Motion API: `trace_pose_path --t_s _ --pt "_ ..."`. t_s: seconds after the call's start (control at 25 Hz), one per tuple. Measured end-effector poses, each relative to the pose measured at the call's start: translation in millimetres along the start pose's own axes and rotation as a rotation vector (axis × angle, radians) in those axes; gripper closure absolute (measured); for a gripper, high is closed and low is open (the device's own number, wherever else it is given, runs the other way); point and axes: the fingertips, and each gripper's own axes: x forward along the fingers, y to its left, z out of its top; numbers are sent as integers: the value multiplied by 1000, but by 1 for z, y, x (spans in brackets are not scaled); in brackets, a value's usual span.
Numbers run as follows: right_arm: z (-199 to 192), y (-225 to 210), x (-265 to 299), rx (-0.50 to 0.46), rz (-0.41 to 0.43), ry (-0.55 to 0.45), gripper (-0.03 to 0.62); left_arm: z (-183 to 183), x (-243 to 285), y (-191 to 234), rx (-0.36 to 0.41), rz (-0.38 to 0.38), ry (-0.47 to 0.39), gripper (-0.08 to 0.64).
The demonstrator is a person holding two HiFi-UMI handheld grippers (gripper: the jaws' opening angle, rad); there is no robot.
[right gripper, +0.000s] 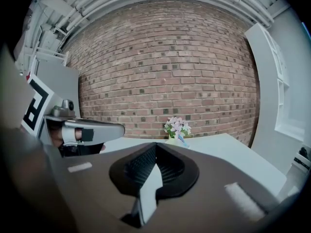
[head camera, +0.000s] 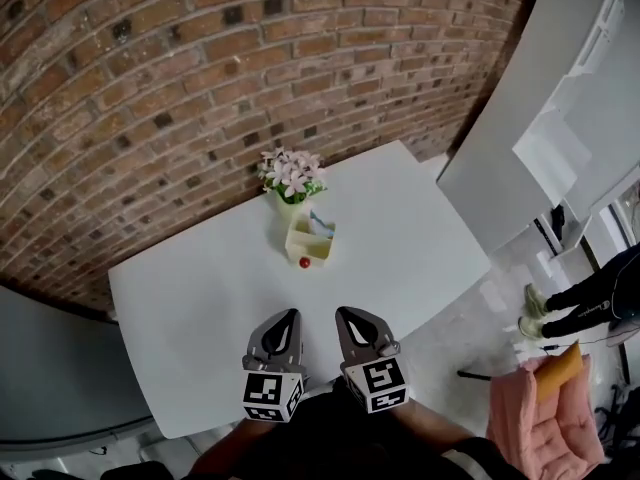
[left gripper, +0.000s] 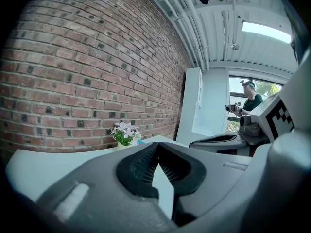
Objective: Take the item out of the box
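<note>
One cream box (head camera: pixel 309 243) is standing open-topped near the middle of the one white table (head camera: pixel 190 308). One blue-and-white item (head camera: pixel 322 226) is sticking up out of it; I cannot tell what kind of item it is. One small red round thing (head camera: pixel 304 262) is lying on the table right against the box's near side. One pot of pink-and-white flowers (head camera: pixel 291 174) is standing just behind the box, toward the brick wall (head camera: pixel 150 88).

You are holding two grippers side by side over the table's near edge, well apart from the box. Your left gripper (head camera: pixel 291 315) is pointing toward the box with its jaws pressed together and nothing between them. Your right gripper (head camera: pixel 344 313) is pointing the same way, its jaws also together and gripping nothing.

One person (head camera: pixel 575 308) is showing beyond the table's right end, legs only.
</note>
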Motion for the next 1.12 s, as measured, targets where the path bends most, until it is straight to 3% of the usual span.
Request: trace_pose_path --t_s 0.48,1.12 --pt "8 -46 62 -33 81 37 591 5 55 26 -12 136 24 554" --pt "4 -87 131 -93 131 76 589 -12 121 54 -39 205 93 554"
